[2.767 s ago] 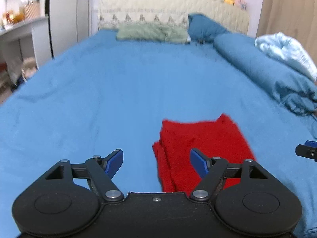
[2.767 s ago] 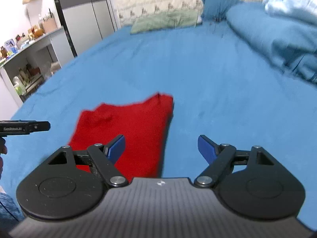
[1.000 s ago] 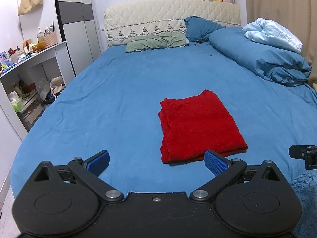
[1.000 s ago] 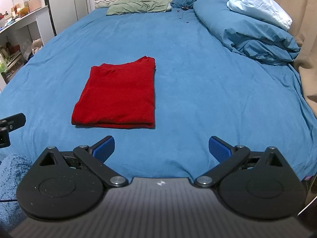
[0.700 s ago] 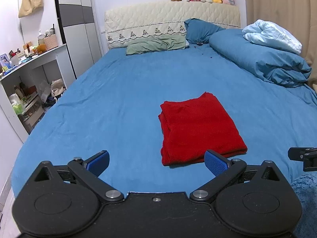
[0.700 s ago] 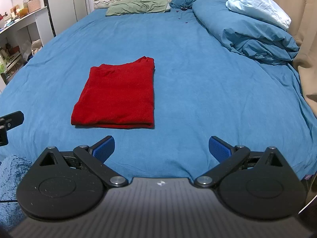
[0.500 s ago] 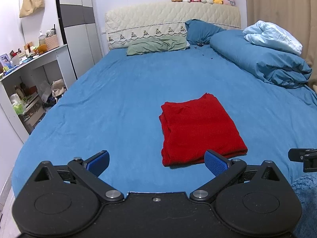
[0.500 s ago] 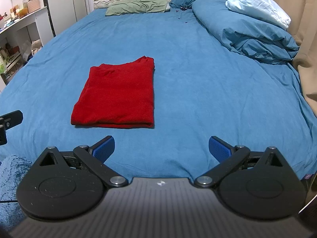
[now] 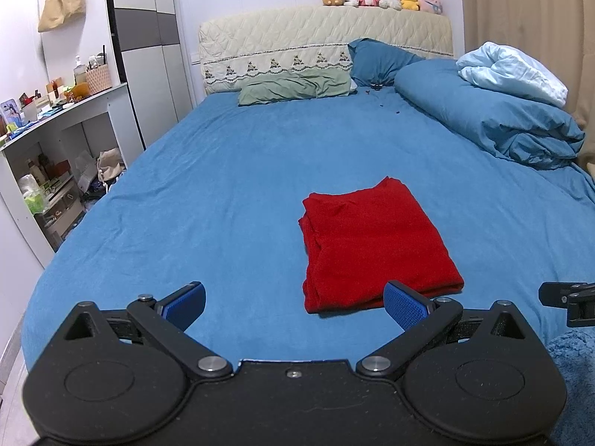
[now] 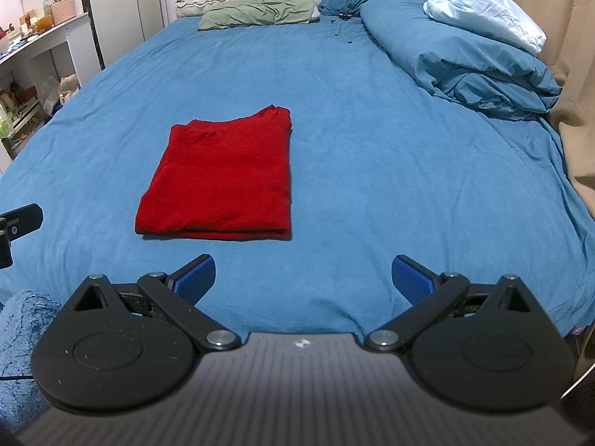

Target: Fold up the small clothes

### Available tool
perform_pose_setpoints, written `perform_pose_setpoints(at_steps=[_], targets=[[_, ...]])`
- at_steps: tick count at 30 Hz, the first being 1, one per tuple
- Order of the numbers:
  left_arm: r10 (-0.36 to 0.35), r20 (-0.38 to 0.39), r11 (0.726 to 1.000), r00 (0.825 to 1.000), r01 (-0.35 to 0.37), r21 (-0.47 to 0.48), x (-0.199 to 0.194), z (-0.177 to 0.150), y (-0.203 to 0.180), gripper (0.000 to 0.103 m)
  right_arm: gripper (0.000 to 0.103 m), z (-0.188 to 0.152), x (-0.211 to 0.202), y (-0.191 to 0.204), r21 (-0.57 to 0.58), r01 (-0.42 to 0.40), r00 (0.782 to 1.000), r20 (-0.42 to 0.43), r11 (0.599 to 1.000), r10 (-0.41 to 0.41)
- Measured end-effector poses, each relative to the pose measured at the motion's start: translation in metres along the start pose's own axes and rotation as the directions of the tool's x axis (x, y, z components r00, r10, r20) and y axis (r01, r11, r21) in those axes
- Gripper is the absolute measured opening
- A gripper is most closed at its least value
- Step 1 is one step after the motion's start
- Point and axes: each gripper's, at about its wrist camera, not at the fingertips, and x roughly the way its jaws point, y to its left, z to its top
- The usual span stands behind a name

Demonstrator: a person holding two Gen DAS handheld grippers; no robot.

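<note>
From the foot of the bed, reading left to right with the red garment (image 9: pixel 375 245) as the marker: off to its left stands a white shelf unit (image 9: pixel 55 156) crowded with bottles and boxes, well apart from it. Nearer, the left gripper (image 9: pixel 293 303) hangs low over the near edge of the blue bedsheet (image 9: pixel 223 186), released, its blue pads spread wide and empty, with the garment's near left corner just beyond them.

The garment itself lies flat on the sheet in a tidy rectangle, layers stacked, edges fairly square; the left side shows a slightly rumpled doubled edge. It looks to me as though the folding is done, or nearly so.

To the garment's right, the right gripper (image 10: pixel 303 278) is likewise slack and wide open, holding nothing, hovering over bare sheet beside the garment's near right corner. Further right and back lies a heaped blue duvet (image 10: pixel 465 55) with a pale blue blanket (image 10: pixel 483 11) on top, well clear of the garment.

If one more step is wanted, I'd judge it a light tidy: pinch only the loose left edge, keep low to the sheet, and draw it in line without lifting the stack, or the layers beneath will slide apart. Otherwise, both grippers are best kept clear so nothing drags.
</note>
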Motion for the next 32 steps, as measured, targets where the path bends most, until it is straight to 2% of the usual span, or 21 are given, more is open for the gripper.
perform_pose_setpoints(at_steps=[20,25,32], targets=[[0.008,0.007,1.0,1.0,-0.008,-0.017,-0.0028,0.0027,0.0002,0.103,0.103,-0.0001,-0.0003,0.003,-0.001,0.0,1.0,0.002,1.0,0.0],[0.041,0.013,0.999,0.999,-0.041,-0.011,-0.0023,0.0025,-0.0032,0.103,0.103,-0.0002,-0.0016,0.0055,0.002,-0.002,1.0,0.003,1.0,0.001],[0.032,0.028,0.999,0.999,-0.032,-0.019,-0.0006,0.0024,-0.0011,0.103,0.103,0.0003,-0.0016,0.0047,0.003,-0.003,1.0,0.003,1.0,0.003]])
